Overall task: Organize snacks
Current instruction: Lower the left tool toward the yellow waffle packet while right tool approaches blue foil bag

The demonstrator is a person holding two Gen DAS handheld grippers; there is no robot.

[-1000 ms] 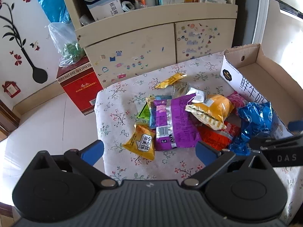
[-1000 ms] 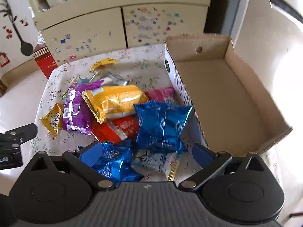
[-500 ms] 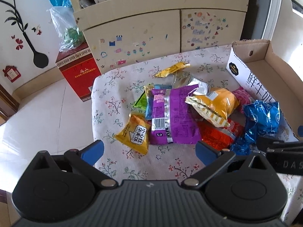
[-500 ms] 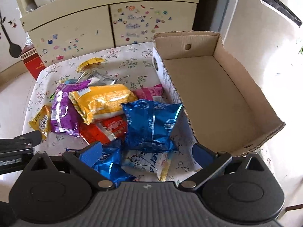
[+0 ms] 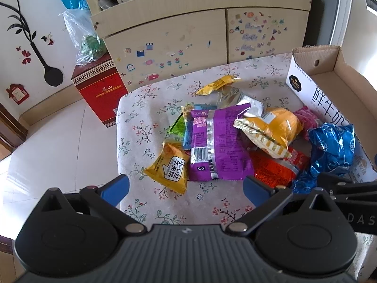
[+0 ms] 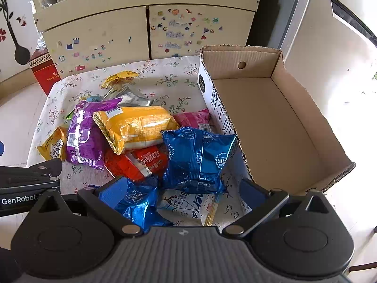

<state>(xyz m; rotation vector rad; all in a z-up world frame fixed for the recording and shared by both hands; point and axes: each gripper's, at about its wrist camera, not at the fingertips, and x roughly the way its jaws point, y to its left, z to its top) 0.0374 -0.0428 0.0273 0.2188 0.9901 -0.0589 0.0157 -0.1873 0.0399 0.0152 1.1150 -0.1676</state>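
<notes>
The table [image 5: 141,122] with its flowered cloth lay under both my tongs, and the cardboard box [image 6: 271,118] stood on it ahead and to the right of my right tongs [image 6: 182,192], its floor bare. Against the box's left wall leaned a blue bag [image 6: 198,160], straight ahead of the right tongs, which were spread wide and gripped nothing. Beyond it lay the long yellow bag [image 6: 139,125], resting on a purple bag [image 6: 87,136] to its left and a red pack [image 6: 136,160] beneath. A second blue bag [image 6: 136,202] sat by my right tongs' left finger, with a white packet [image 6: 188,205] between the fingers. My left tongs [image 5: 186,187] hung wide apart and held nothing, over the near edge of the cloth. Just ahead of them lay the small yellow packet [image 5: 169,167], touching the purple bag, and furthest off a little gold sachet [image 5: 216,85]
</notes>
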